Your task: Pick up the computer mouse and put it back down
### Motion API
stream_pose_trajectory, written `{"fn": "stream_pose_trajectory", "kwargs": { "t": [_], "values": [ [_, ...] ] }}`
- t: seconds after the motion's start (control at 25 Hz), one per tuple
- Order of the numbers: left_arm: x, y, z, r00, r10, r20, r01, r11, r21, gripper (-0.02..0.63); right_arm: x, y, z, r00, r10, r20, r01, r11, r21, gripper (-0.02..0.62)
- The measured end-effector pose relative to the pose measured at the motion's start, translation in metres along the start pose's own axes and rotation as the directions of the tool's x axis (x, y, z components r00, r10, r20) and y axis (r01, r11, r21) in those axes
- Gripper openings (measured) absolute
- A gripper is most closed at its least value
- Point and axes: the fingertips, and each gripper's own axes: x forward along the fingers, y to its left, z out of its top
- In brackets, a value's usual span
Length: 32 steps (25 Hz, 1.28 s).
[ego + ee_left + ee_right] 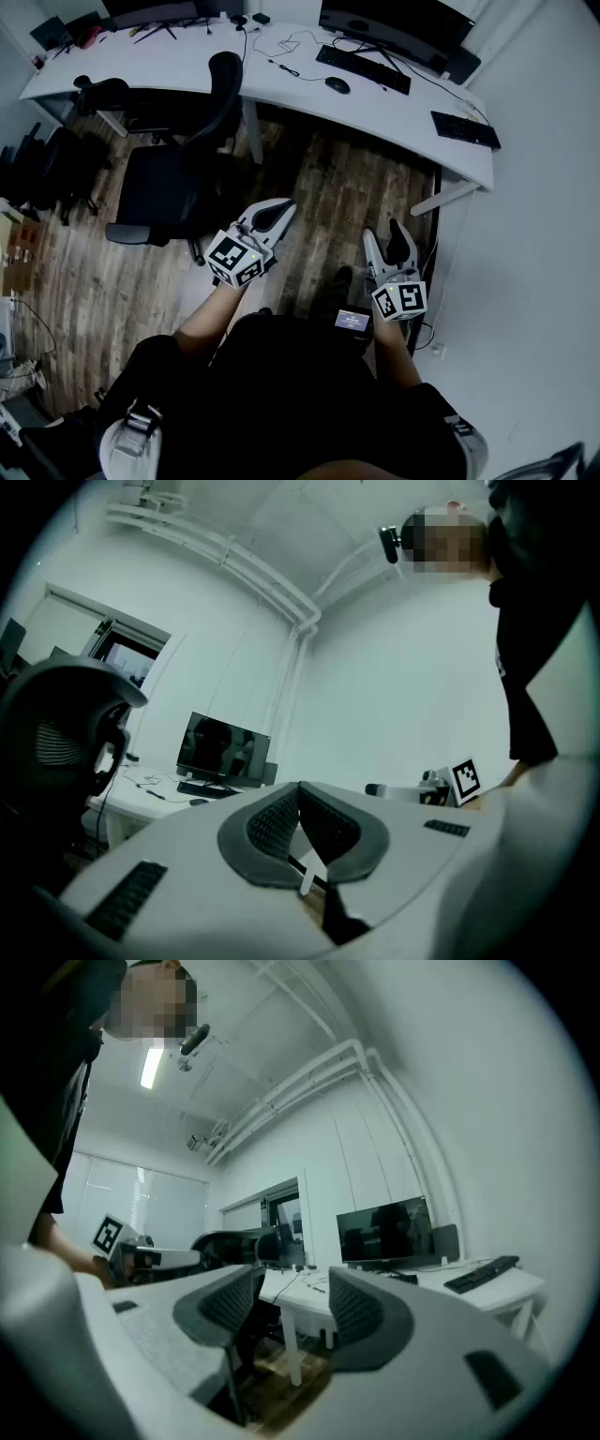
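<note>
In front of me, across a stretch of brown wood-plank floor [328, 187], a smooth white desk [394, 108] bends in a long curve. The computer mouse [337, 84] sits on it, a small, dark, rounded oval lying just left of a flat black keyboard [363, 68] and below a wide dark monitor [394, 23]. It is well apart from both of my grippers. A thin cable trails over the desktop near it, and a second keyboard [465, 129] lies farther along the desk toward its right end. A black office chair [164, 187] with a padded seat and a curved back stands at my left, between me and the desk.

I hold both tools level above the floor, each carrying its cube of black-and-white square markers. The left gripper [277, 214] has a smooth white plastic shell, and its two dark grey pads, ribbed with a fine grid texture, meet at their tips. They are closed together with nothing between them. The right gripper [386, 234] has the same white body and the same rounded, ribbed grey pads. Its jaws stand wide apart and hold nothing, so only floor planks and a white desk leg show through the gap.
</note>
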Motion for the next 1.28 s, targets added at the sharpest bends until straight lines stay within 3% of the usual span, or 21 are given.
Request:
{"fn": "stream_pose_trajectory", "kwargs": {
  "t": [0.2, 0.4, 0.56, 1.04, 1.28],
  "values": [
    [-0.084, 0.003, -0.002, 1.000, 0.022, -0.019, -0.023, 0.999, -0.025, -0.005, -0.022, 0.082, 0.001, 1.000, 0.002, -0.023, -0.002, 1.000, -0.007, 0.253],
    [-0.119, -0.003, 0.001, 0.999, 0.046, -0.002, -0.046, 0.998, -0.031, -0.005, -0.047, 0.103, 0.005, 1.000, -0.020, -0.009, 0.020, 1.000, -0.002, 0.253],
    [-0.136, -0.009, 0.007, 0.999, 0.047, 0.006, -0.047, 0.998, -0.046, -0.005, -0.055, 0.127, 0.021, 0.996, 0.029, 0.084, -0.030, 1.000, 0.007, 0.253],
    [-0.136, -0.053, 0.004, 0.998, 0.064, -0.011, -0.064, 0.998, -0.027, -0.005, -0.110, 0.106, 0.004, 0.994, -0.019, 0.107, 0.014, 0.998, 0.055, 0.255],
    [-0.126, -0.075, 0.009, 0.999, 0.051, -0.002, -0.051, 0.998, -0.023, -0.005, -0.126, 0.100, -0.002, 0.997, 0.017, 0.079, -0.022, 0.998, 0.064, 0.255]
  ]
}}
